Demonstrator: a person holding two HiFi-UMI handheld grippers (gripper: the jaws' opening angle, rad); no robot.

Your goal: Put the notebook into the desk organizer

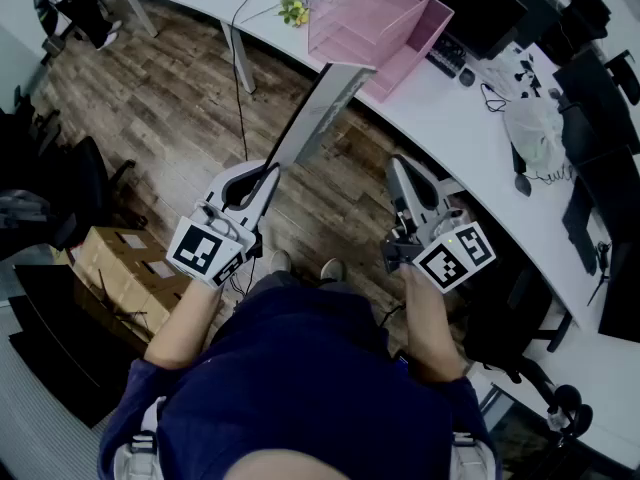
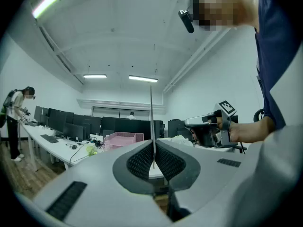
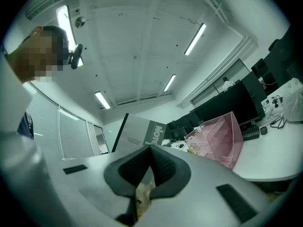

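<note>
The white curved desk's [image 1: 470,138] edge runs from 11 to 4 o'clock, with open wood-plank floor [image 1: 180,98] before it. At 12 o'clock on it sits the pink translucent plastic desk organizer [image 1: 405,63], split by sloping panels. The left gripper [image 1: 268,173] is clamped on the thin grey notebook [image 1: 325,108], which is held in the air slanting toward 1 o'clock, its top edge just short of the organizer. The right gripper [image 1: 400,173] is closed on nothing, at 4 o'clock.
</note>
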